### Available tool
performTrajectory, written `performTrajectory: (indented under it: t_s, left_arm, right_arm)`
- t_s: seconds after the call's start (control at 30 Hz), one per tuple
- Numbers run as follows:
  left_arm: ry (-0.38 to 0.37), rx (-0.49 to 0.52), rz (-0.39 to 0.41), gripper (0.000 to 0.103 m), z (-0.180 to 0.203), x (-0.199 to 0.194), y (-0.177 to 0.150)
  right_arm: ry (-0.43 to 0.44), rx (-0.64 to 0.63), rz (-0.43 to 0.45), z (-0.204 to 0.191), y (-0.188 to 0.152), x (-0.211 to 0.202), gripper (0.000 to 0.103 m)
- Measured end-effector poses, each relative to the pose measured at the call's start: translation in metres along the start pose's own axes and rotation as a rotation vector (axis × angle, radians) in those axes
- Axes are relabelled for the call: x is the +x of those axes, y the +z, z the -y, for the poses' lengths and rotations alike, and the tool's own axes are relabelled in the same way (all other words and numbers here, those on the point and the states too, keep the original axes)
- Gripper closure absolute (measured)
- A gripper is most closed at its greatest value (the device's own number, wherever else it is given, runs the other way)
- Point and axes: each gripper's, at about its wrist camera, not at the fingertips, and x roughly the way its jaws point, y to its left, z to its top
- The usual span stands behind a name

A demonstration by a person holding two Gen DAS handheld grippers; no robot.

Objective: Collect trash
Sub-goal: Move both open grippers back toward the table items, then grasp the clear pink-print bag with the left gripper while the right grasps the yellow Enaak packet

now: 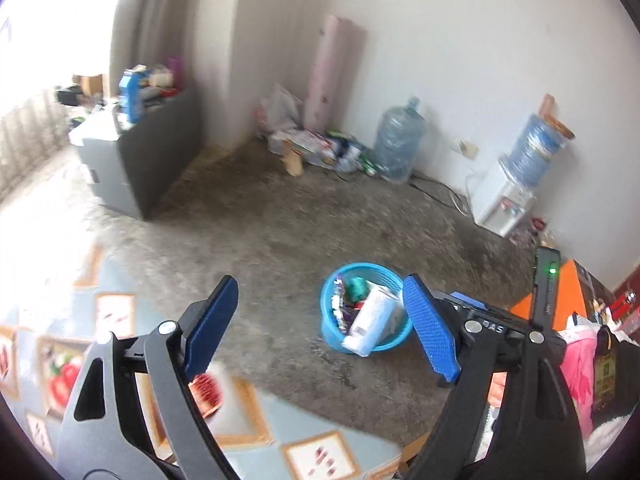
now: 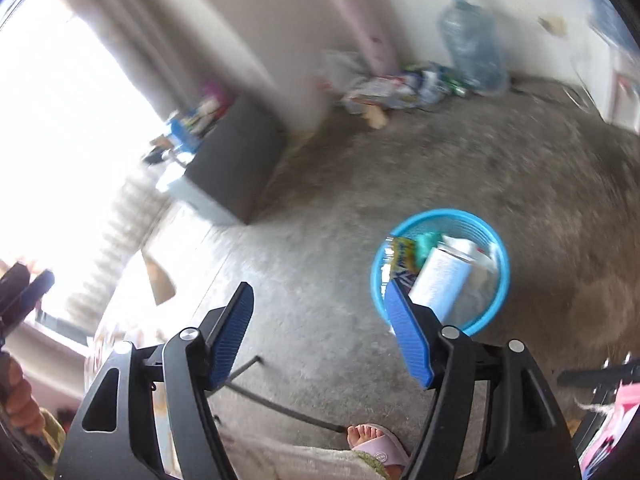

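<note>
Both tongs, left gripper (image 1: 320, 328) and right gripper (image 2: 320, 336), stand apart and empty; the blue bin (image 1: 332, 340) at lower centre looks full, so I would aim the next drop at its middle.

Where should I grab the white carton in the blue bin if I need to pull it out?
Probably by the carton's end that juts over the bin's near rim, coming from above. It lies tilted over the other trash, so that end looks freest. Close on its flat faces. Both tongs, left and right, are open and empty.
</note>
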Motion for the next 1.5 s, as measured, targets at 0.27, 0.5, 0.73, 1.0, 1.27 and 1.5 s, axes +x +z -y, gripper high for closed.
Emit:
performTrajectory:
  t_s: [0.27, 0.5, 0.73, 1.0, 1.27, 1.5]
  left_arm:
    - [0.205, -0.144, 0.091, 0.023, -0.051, -0.115, -0.083]
    - [0.301, -0.305, 0.114, 0.023, -0.098, -0.176, -0.158]
    - [0.411, -0.439, 0.164, 0.023, -0.132, -0.230, -0.224]
    - [0.402, -0.584, 0.115, 0.023, -0.165, -0.228, -0.278]
    - [0.388, -0.775, -0.040, 0.036, -0.201, -0.179, -0.322]
    - [0.408, -0.800, -0.072, 0.048, -0.212, -0.157, -0.329]
  right_arm:
    - [0.182, -0.255, -0.064, -0.102, -0.035, -0.029, 0.033]
    - [0.282, -0.395, -0.127, -0.158, -0.066, -0.044, 0.033]
    - [0.322, -0.452, -0.235, -0.192, -0.102, -0.034, 0.033]
    - [0.321, -0.511, -0.372, -0.229, -0.140, 0.002, 0.033]
    - [0.286, -0.541, -0.453, -0.248, -0.159, 0.039, 0.039]
    - [0.263, -0.579, -0.477, -0.264, -0.176, 0.066, 0.051]
